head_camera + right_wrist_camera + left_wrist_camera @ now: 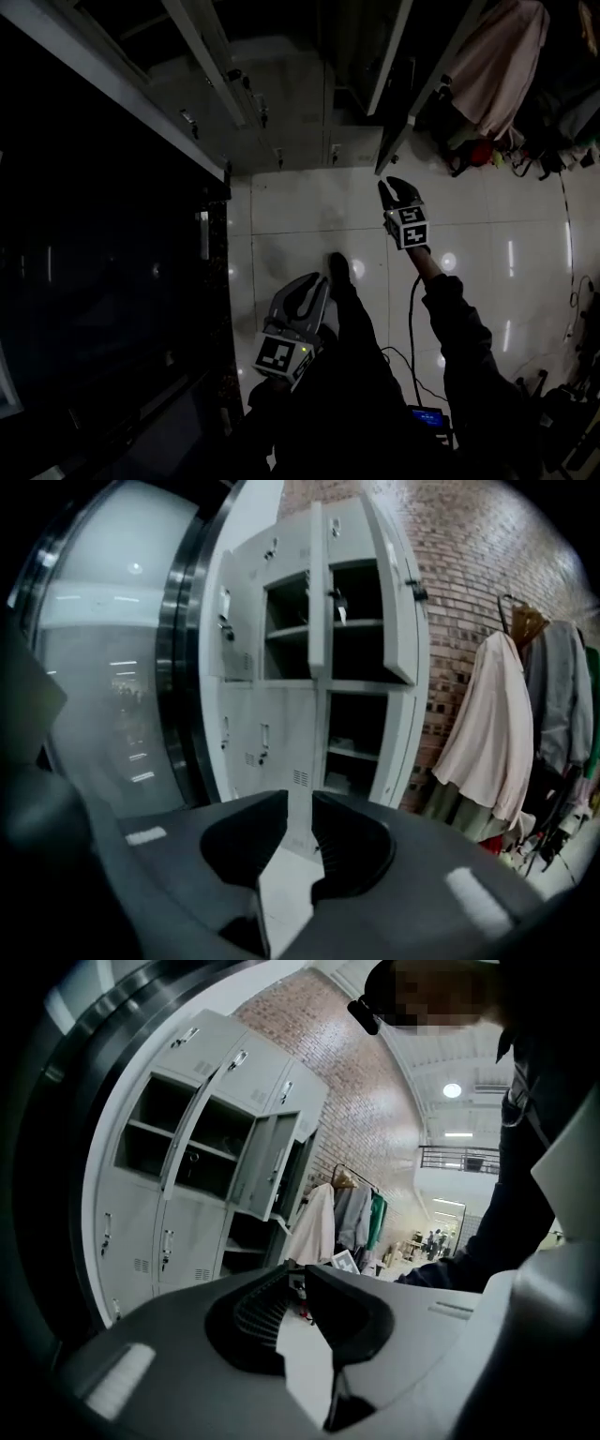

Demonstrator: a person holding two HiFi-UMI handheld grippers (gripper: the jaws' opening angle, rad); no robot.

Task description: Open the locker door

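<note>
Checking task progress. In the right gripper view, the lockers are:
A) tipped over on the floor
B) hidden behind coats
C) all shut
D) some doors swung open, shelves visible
D: an upper door stands swung out from the lockers, with a shelf showing inside.

Lockers (281, 103): upper tiers cut by the head view's top edge. Hanging clothes (487, 733), right of the lockers: cropped at the right edge.

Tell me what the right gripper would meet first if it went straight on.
Probably the edge of the open locker door, seen in line between its jaws; how near is unclear.
</note>
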